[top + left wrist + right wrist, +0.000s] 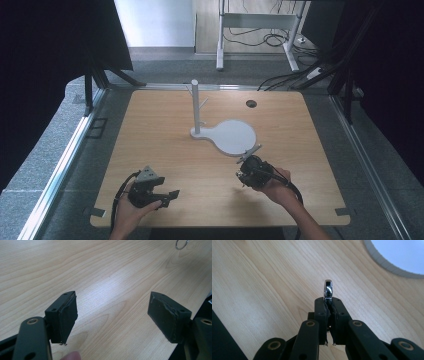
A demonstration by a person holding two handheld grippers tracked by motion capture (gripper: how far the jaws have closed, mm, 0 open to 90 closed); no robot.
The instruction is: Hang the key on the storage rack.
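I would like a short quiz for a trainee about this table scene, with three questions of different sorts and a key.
1. True or false: the left gripper has its jaws closed on something.
2. What does the right gripper hold? A) metal ring B) cup C) pen
3. Fill in: the white stand has an upright ____ on its base.

Key: 1 false, the jaws stand open and empty. 2 A. 3 post.

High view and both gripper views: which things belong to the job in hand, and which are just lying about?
In the job:
- metal ring, pinched in the right tongs
- white peg stand with its round base

Lying about:
- left tongs, open and idle
- cables on the floor
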